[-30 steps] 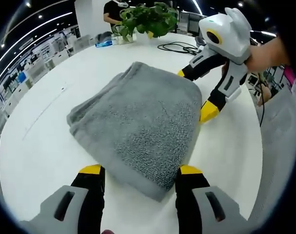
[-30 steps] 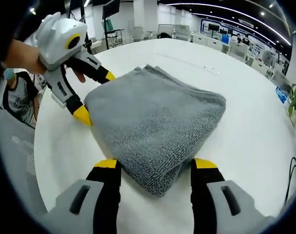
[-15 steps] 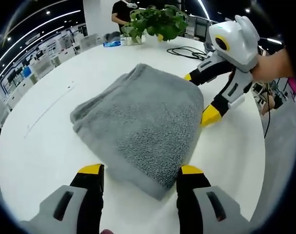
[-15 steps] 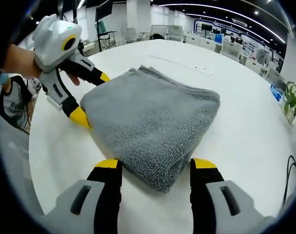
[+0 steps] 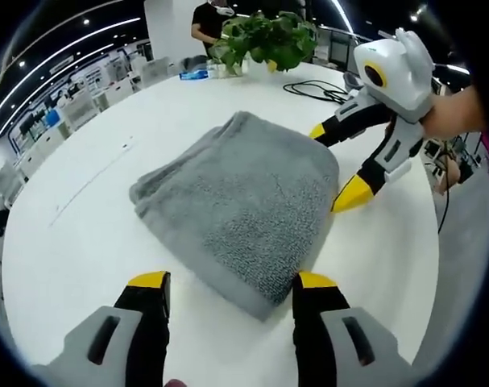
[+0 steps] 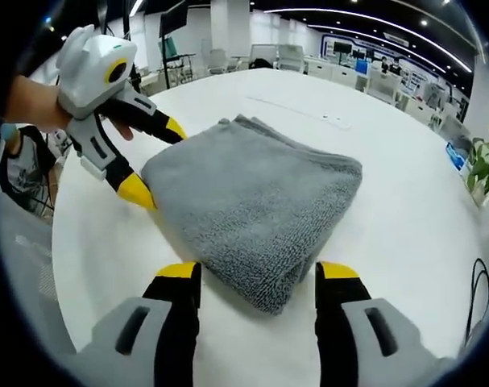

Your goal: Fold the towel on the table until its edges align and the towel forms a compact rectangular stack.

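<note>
A grey towel [image 5: 244, 205] lies folded in a thick rectangular stack on the round white table [image 5: 83, 234]. My left gripper [image 5: 232, 284] is open, its yellow tips just short of the towel's near corner. The right gripper [image 5: 334, 165] comes in from the right, open, its tips at the towel's right edge. In the right gripper view the same towel [image 6: 252, 205] lies ahead of my right gripper [image 6: 259, 274], which is open at the near corner. The left gripper [image 6: 157, 161] stands open at the towel's left edge, held by a hand.
A potted green plant [image 5: 264, 36] and a black cable [image 5: 317, 87] sit at the table's far side, with a person standing behind. The table edge [image 6: 63, 242] runs close on the left in the right gripper view. Office desks fill the background.
Both grippers have drawn back slightly from the towel, so it appears a little farther away. The towel itself has not changed shape.
</note>
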A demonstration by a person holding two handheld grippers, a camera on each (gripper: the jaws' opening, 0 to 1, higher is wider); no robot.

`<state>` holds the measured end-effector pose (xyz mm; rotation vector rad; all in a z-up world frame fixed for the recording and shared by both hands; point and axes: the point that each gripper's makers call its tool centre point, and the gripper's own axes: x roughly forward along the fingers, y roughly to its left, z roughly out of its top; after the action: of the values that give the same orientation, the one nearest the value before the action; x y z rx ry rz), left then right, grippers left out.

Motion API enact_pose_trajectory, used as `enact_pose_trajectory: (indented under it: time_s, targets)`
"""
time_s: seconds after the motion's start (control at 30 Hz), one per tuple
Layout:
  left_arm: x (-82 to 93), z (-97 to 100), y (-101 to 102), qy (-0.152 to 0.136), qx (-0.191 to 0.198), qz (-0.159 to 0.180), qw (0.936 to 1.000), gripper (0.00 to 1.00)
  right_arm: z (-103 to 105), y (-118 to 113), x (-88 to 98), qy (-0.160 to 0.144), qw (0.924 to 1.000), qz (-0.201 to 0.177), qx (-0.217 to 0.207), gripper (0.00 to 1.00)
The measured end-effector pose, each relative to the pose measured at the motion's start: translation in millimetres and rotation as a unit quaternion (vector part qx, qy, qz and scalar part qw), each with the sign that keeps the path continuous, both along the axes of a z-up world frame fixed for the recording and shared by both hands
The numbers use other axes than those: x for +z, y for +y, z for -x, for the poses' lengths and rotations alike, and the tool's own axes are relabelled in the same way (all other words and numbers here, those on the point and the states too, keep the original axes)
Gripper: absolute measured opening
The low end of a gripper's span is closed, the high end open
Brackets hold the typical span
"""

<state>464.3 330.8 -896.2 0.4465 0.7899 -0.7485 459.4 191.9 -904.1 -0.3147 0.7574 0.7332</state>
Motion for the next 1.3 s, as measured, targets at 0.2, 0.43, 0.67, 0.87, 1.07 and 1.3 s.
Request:
enact_pose_trajectory:
  time_s: [0.2,0.43,0.67,0.87,1.07,1.3]
  targets:
    - [10.4,2.8,6.5,0.000,0.016,0.018,0.9997,0.68,4.7,3.0,11.6,-0.006,0.9999,-0.014,0.002,0.65]
    - [29.2,8.9,11.9,-0.019,0.029,0.044,0.9984,0.79,5.3,4.8,33.0,-0.030,0.9987,-0.038,-0.013,0.82]
    - [42.8,14.0,19.4,-0.036,0.062,0.063,0.9955,0.94,9.2,4.7,45.5,-0.043,0.9976,-0.050,-0.019,0.90]
    - [50.8,22.9,24.0,-0.046,0.079,0.069,0.9934,1.00,11.8,1.2,56.5,-0.051,0.9964,-0.060,-0.029,0.99]
    - [56.6,35.1,28.4,-0.051,0.099,0.075,0.9910,1.00,18.0,-0.4,65.8,-0.061,0.9953,-0.071,-0.027,0.99]
    - [65.6,51.0,35.5,-0.059,0.121,0.078,0.9879,0.99,23.4,-3.4,78.3,-0.075,0.9930,-0.086,-0.030,0.99]
